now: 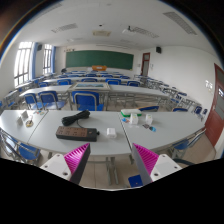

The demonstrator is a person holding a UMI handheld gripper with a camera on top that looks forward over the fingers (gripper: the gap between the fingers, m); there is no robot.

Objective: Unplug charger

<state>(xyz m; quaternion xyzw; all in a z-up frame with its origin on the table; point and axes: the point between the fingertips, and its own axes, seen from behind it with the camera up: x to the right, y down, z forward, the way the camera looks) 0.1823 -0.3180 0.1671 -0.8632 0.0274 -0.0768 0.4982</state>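
My gripper (112,166) is open and empty, held high and well back from a grey table (100,140). Its pink pads (78,158) stand wide apart over the floor in front of the table. On the table, beyond the left finger, lies a flat dark block (75,131) with a black bundle (75,118) just behind it. I cannot tell from here which of them is the charger or where it is plugged in. Nothing is between the fingers.
Small items stand on the table's right part (143,121) and a white one at its left (27,120). A blue object (136,181) lies on the floor near the right finger. Rows of desks with blue chairs (87,100) fill the room up to a green chalkboard (100,59).
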